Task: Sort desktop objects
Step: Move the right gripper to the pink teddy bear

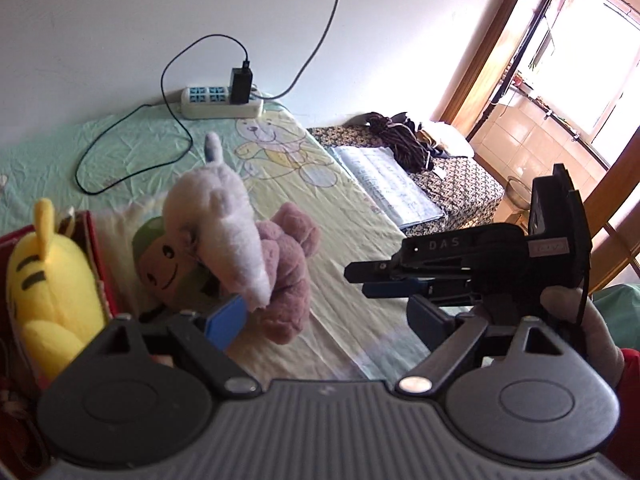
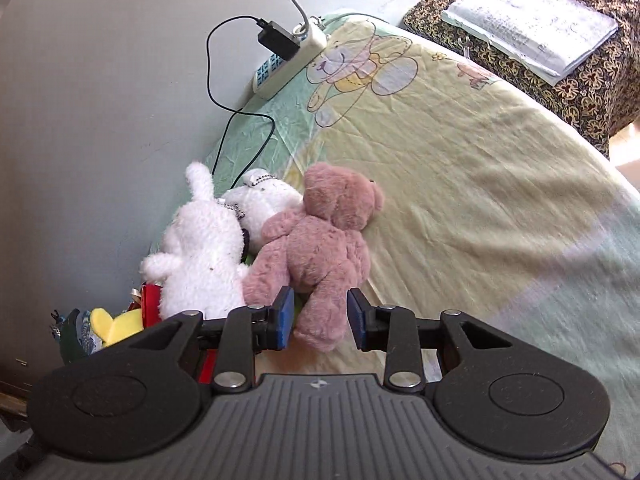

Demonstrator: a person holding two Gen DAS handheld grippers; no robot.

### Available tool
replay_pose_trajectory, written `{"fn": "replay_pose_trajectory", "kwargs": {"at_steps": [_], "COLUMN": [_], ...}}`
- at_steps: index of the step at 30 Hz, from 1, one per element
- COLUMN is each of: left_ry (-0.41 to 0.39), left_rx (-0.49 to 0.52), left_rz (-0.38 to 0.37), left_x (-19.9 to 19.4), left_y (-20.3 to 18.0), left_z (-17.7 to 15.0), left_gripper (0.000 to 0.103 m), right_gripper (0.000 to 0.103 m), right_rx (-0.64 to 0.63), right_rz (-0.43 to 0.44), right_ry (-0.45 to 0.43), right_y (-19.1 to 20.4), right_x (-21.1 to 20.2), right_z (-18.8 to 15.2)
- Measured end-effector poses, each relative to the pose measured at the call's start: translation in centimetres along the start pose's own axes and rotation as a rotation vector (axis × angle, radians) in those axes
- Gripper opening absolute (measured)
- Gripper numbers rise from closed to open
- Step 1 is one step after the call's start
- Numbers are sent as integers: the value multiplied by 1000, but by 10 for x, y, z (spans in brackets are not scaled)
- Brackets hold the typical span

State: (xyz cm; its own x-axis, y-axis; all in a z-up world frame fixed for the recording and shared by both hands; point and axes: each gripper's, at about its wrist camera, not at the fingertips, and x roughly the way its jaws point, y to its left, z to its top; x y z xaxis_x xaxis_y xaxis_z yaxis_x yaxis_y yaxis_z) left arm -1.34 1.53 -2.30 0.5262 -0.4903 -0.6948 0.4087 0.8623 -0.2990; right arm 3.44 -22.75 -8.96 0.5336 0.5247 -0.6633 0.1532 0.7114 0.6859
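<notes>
Plush toys lie heaped at the near left of a bed spread with a pale green and yellow cartoon-bear sheet [image 2: 460,168]. The dusty-pink plush teddy bear [image 2: 320,248] lies face down on the sheet, leaning against a fluffy white plush animal [image 2: 200,252] on its left. The right tongs [image 2: 320,316] stand open, their blue pads either side of the bear's lower leg; whether a pad touches the fur is unclear. In the left wrist view, the left tongs [image 1: 328,320] are spread wide, one blue pad just under the white toy, gripping nothing. Beneath the white toy lies a brown-faced monkey plush with green trim [image 1: 160,264]. A yellow striped plush toy [image 1: 52,288] sits in a red box [image 1: 100,264] at the far left. A white power strip with a black charger [image 1: 222,100] rests against the wall.
</notes>
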Motion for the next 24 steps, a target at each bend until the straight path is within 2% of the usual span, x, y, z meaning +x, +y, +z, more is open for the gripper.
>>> {"fn": "replay_pose_trajectory", "kwargs": {"at_steps": [5, 9, 13, 18, 24], "left_ry": [78, 88, 113, 128, 153], "left_rx": [-56, -85, -134, -154, -155], "left_rz": [86, 147, 170, 173, 199], "left_x": [58, 90, 116, 131, 141], "left_y": [-1, -1, 3, -2, -2], "left_z": [-10, -17, -19, -20, -13], "left_gripper": [89, 89, 89, 89, 85], "right_gripper": [39, 42, 44, 44, 44], "right_rx": [-64, -88, -117, -187, -258], "right_rz": [4, 39, 58, 109, 95], "right_ry": [61, 131, 233, 340, 386], "right_y": [-8, -16, -23, -15, -9], "right_x": [16, 32, 58, 86, 107], "right_z": [21, 38, 46, 48, 45]}}
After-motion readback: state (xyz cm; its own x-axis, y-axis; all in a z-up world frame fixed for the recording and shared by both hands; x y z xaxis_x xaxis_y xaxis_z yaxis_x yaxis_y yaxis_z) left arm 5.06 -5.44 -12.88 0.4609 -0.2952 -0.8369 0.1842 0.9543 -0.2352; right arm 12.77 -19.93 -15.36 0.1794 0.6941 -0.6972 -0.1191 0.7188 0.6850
